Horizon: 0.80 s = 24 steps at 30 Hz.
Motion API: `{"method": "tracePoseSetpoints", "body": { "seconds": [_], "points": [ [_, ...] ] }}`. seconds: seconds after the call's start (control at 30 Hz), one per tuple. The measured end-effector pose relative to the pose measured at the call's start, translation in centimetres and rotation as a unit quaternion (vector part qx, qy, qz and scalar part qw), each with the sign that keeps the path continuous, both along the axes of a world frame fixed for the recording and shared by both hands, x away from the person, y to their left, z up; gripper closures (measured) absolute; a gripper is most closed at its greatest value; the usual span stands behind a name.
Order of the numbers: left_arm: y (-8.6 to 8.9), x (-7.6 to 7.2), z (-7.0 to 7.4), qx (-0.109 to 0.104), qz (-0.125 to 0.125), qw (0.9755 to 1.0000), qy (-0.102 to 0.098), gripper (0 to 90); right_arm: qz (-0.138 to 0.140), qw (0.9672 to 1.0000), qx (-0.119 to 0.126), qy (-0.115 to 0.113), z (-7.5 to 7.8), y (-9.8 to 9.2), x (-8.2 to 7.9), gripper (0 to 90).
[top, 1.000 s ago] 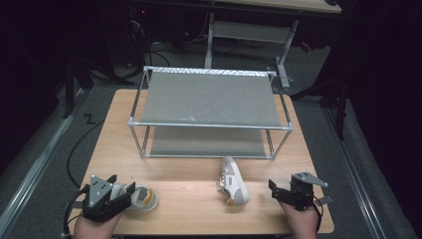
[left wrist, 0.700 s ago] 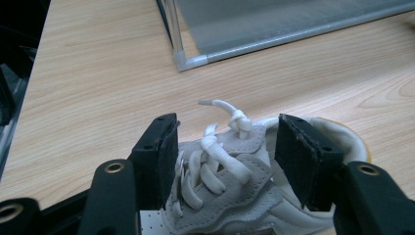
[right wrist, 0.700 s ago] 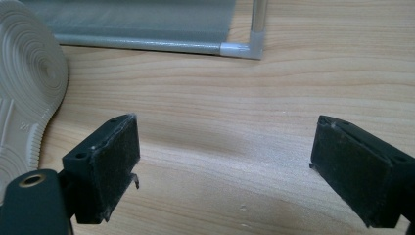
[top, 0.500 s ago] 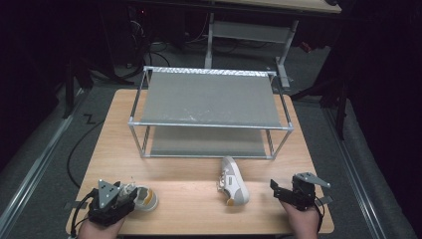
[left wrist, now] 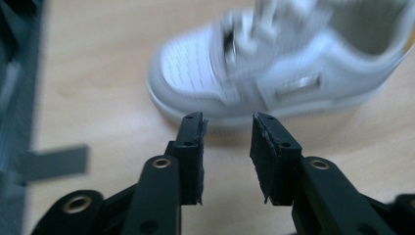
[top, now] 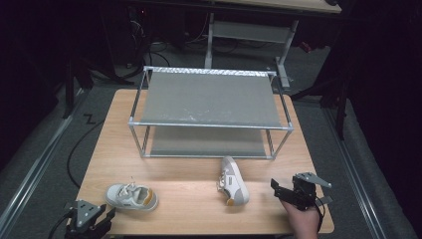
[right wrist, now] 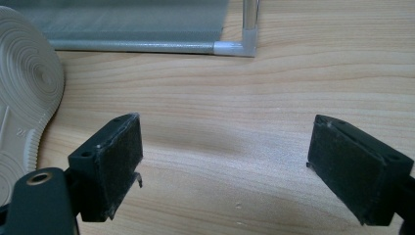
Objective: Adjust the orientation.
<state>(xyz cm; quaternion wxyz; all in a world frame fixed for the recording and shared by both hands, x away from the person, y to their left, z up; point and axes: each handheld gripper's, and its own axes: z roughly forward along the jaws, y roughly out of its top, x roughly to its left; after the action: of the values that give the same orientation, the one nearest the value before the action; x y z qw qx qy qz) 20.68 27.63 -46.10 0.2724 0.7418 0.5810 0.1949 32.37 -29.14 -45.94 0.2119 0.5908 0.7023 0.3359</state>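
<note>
Hugging table edge (top: pixel 199 230): left gripper (top: pixel 88 222)

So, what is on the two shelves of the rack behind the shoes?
The top shelf of the rack carries nothing, just grey fabric. The lower shelf looks bare along its visible front strip; the top shelf covers the rest of it, so that part cannot be checked.

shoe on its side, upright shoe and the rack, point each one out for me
shoe on its side (top: pixel 233 182), high view, on its white upper.
upright shoe (top: pixel 130 196), high view, on its laced top.
rack (top: pixel 209 97), high view, on the grey top shelf.
</note>
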Motion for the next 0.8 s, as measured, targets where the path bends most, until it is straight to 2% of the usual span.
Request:
{"method": "tracePoseSetpoints", "body": {
  "seconds": [0.07,0.1,0.13,0.17,0.2,0.23,0.27,0.47,0.57,0.63,0.73,0.8],
  "points": [
    [-1.0,1.5,-1.2,0.015,-0.009,0.9992,0.036,63.4,0.004,1.0,-0.002,-0.004,0.1,0.1,-0.1,14.1],
    [-1.0,1.5,-1.2,0.015,-0.009,0.9992,0.036,61.8,0.004,1.0,-0.002,-0.004,0.1,0.1,-0.1,14.1],
    [-1.4,2.4,-1.3,0.029,-0.01,0.9992,0.026,63.1,0.005,1.0,-0.005,-0.005,0.1,0.2,-0.1,14.3],
    [-1.4,2.4,-1.3,0.029,-0.01,0.9992,0.026,63.6,0.005,1.0,-0.005,-0.005,0.1,0.2,-0.1,14.3],
    [-1.7,3.5,-1.5,0.037,-0.011,0.9991,0.018,64.0,0.004,1.0,-0.004,-0.002,0.0,0.2,-0.1,14.4],
    [-1.7,3.5,-1.5,0.037,-0.011,0.9991,0.018,64.4,0.004,1.0,-0.004,-0.002,0.0,0.2,-0.1,14.4],
    [-1.9,4.9,-1.7,0.039,-0.011,0.9991,0.009,64.8,0.003,1.0,-0.003,0.0,-0.1,0.1,-0.1,14.4],
    [-2.7,9.0,-2.6,0.026,-0.006,0.9995,-0.016,63.4,0.004,1.0,-0.001,0.0,-0.1,0.0,-0.1,14.8],
    [-3.0,10.6,-3.1,0.014,-0.001,0.9997,-0.018,62.6,0.004,1.0,0.001,0.003,-0.2,0.0,-0.1,15.2],
    [-3.3,11.2,-3.3,-0.005,-0.005,0.9998,-0.021,64.4,0.006,1.0,0.004,0.005,-0.3,0.1,-0.1,15.9],
    [-3.8,11.5,-3.4,-0.011,-0.007,0.9997,-0.019,67.7,0.012,0.9999,0.002,0.004,-0.3,0.2,-0.1,17.5],
    [-4.9,11.3,-3.4,-0.019,-0.029,0.9991,-0.023,69.1,0.015,0.9999,0.003,0.004,-0.3,0.4,-0.3,18.2]
  ]
}}
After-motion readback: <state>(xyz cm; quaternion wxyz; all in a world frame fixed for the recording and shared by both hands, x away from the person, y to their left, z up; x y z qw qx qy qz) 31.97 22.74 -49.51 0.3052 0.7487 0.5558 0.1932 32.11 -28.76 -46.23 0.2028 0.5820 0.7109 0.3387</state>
